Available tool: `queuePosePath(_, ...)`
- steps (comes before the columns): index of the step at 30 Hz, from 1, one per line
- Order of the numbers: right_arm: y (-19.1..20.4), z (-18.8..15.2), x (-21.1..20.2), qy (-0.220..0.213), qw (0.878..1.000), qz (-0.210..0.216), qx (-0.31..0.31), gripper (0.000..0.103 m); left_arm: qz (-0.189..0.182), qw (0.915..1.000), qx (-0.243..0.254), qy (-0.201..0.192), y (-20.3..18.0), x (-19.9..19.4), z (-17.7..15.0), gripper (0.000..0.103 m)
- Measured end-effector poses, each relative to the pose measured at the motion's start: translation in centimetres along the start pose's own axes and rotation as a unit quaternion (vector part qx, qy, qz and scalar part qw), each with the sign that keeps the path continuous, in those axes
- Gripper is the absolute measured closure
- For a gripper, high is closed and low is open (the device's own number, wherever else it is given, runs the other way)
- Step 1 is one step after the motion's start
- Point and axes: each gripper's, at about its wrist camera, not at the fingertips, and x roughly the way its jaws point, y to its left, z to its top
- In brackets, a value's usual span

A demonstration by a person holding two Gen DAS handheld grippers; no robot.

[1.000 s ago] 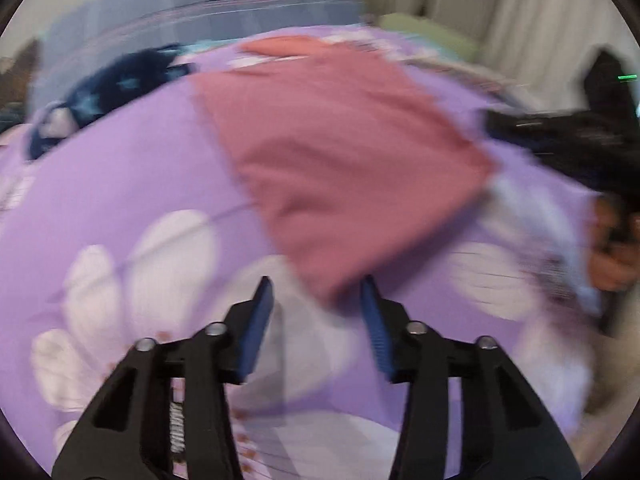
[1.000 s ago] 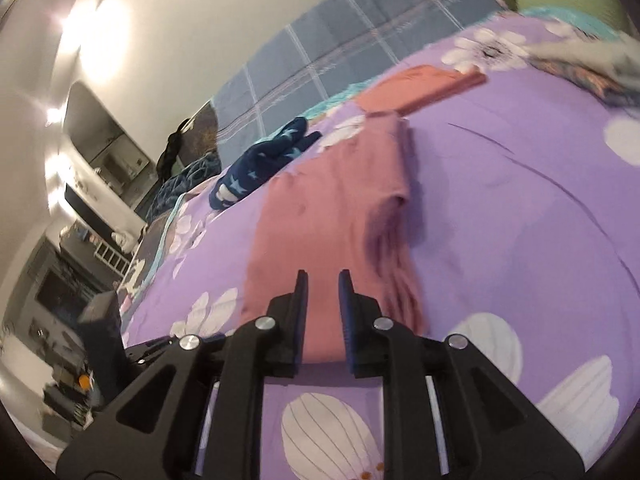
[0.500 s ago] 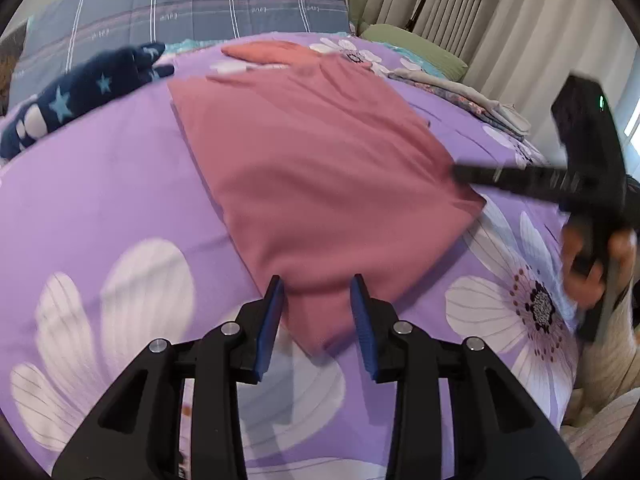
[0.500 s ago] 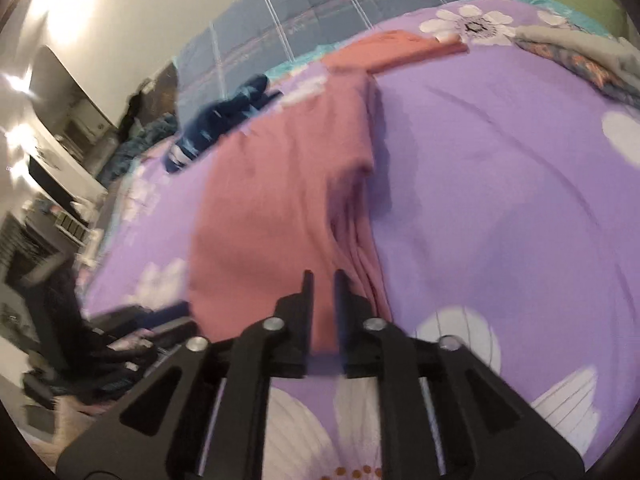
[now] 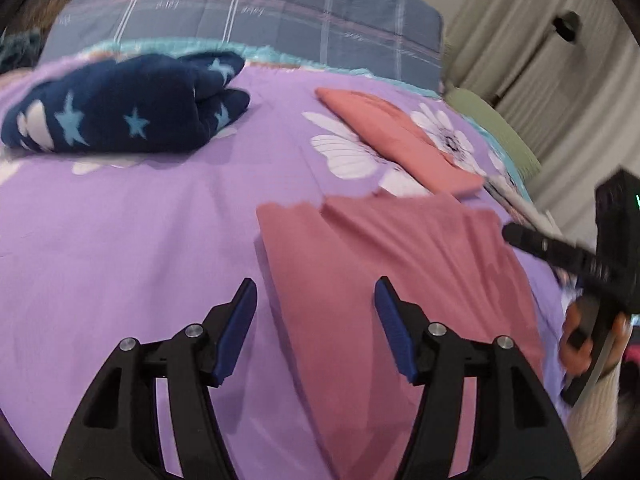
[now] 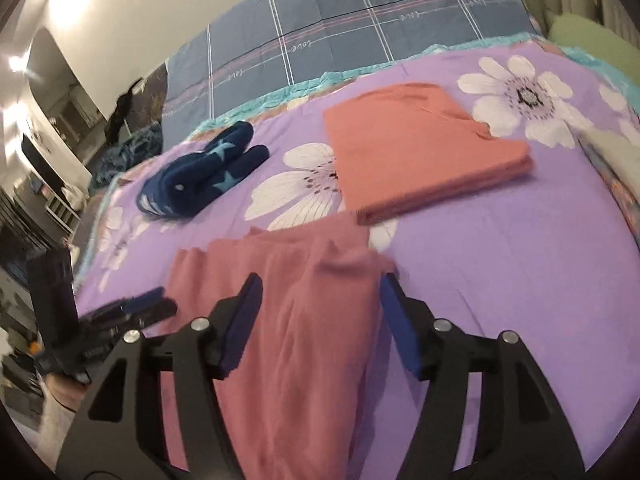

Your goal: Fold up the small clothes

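Observation:
A dusty-pink garment lies flat as a long strip on the purple flowered bedspread. My left gripper hovers over its left edge. Its jaws are opening, the cloth lies under the gap, and the blue pads are clear of it. My right gripper is over the garment's right half, near its far end. Its jaws are opening too, and nothing is pinched. Each view shows the other gripper: the right one in a hand, the left one at the cloth's left side.
A folded salmon garment lies just beyond the pink one. A navy garment with stars sits at the far left. Behind them are a blue plaid quilt, a green pillow and curtains.
Both grippers have travelled along the pink garment towards its far end. Both jaws have spread much wider, and the right one was nearly shut at the cloth's near edge before.

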Motion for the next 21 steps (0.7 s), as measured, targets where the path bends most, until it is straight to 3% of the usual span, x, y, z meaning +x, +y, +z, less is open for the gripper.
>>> queuePosePath(1,0.1,0.2,0.5,-0.002,1.000,-0.009,-0.006,0.075,-0.008,0.9999,-0.010,0.004,0.3,0.5,0.3,0.044)
queuePosePath(2,0.1,0.3,0.7,0.000,1.000,-0.010,-0.009,0.097,-0.026,0.9994,-0.022,0.002,0.8,0.8,0.6,0.072)
queuePosePath(3,-0.6,0.4,0.8,-0.003,1.000,0.012,0.009,0.098,-0.037,0.9989,-0.030,0.000,1.3,0.8,0.7,0.095)
queuePosePath(4,-1.4,0.4,0.5,-0.014,0.999,0.038,0.030,0.098,-0.046,0.9981,-0.039,-0.010,1.9,0.4,0.6,0.097)
queuePosePath(6,-3.6,0.4,0.6,-0.029,0.993,0.085,0.074,0.098,-0.040,0.9973,-0.052,-0.034,3.5,0.0,0.2,0.098)
queuePosePath(8,-6.2,0.0,2.9,-0.004,0.990,0.084,0.111,0.096,-0.023,0.9968,-0.068,-0.036,4.9,0.6,-0.4,0.101)
queuePosePath(10,-7.9,-0.9,4.7,0.010,0.984,0.111,0.142,0.096,-0.044,0.9944,-0.088,-0.039,5.8,0.8,-1.0,0.101)
queuePosePath(12,-8.5,-1.2,4.1,0.001,0.978,0.131,0.164,0.083,-0.042,0.9944,-0.085,-0.045,5.5,0.0,-1.1,0.100)
queuePosePath(14,-8.1,-0.9,2.4,-0.013,0.981,0.114,0.156,0.063,-0.027,0.9959,-0.073,-0.047,4.8,-0.8,-0.9,0.094)
queuePosePath(16,-6.8,-1.0,-0.3,-0.034,0.989,0.076,0.122,0.068,-0.038,0.9959,-0.060,-0.057,3.6,-2.7,-1.2,0.084)
queuePosePath(17,-5.9,-1.4,-1.5,-0.035,0.991,0.083,0.100,0.077,-0.050,0.9955,-0.051,-0.062,3.0,-3.5,-1.5,0.082)
queuePosePath(19,-3.7,-2.9,-3.7,-0.034,0.992,0.112,0.053,0.083,-0.068,0.9955,-0.013,-0.065,0.6,-5.1,-2.7,0.079)
queuePosePath(21,-1.7,-4.8,-5.3,-0.030,0.991,0.128,0.009,0.088,-0.063,0.9963,0.028,-0.050,-1.6,-5.5,-4.6,0.073)
